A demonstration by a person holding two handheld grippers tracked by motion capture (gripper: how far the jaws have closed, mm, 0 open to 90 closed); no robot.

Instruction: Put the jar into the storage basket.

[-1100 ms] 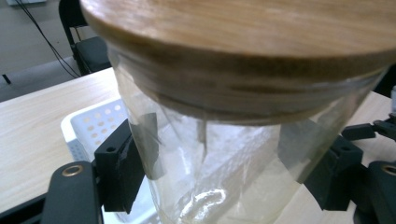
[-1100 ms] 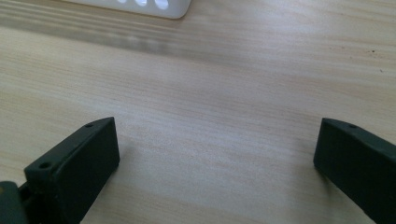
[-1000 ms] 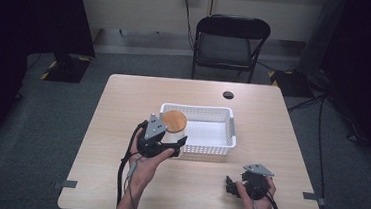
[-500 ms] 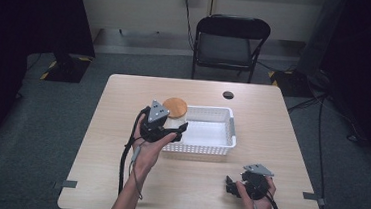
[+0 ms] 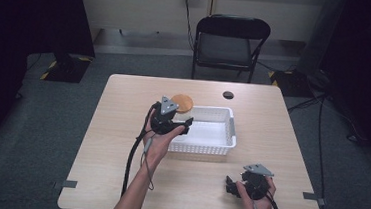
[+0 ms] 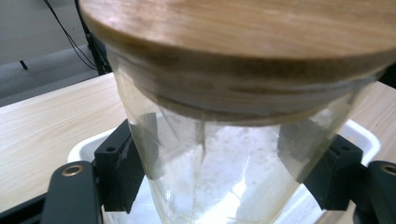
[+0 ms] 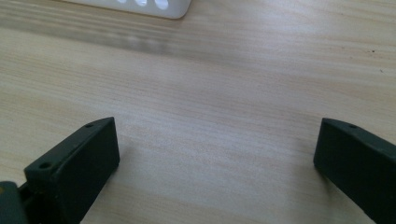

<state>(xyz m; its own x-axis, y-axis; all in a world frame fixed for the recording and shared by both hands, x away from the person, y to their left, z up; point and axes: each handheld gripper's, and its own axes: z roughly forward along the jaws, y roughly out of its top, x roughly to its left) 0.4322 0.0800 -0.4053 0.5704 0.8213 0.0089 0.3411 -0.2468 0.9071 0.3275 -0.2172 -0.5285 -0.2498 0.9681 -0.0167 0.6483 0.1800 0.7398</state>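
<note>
Right gripper point(image 5: 231, 185) nearest, low on the table point(image 5: 121, 129) by the front edge, resting in the person's hand. Its jaws stand wide apart with bare wood between them, nothing held.

Left gripper point(image 5: 184, 126) farther in, lifted over the near left part of the white basket point(image 5: 220, 145). Its jaws are closed on the clear glass jar point(image 6: 210, 177), one pad on each side of the glass below the lid. Wooden lid point(image 5: 182, 103) sits on top of the jar, over the basket's far left corner.

Small black disc point(image 5: 228, 95) farther back on the table. Black folding chair point(image 5: 231, 43) beyond the far edge.
</note>
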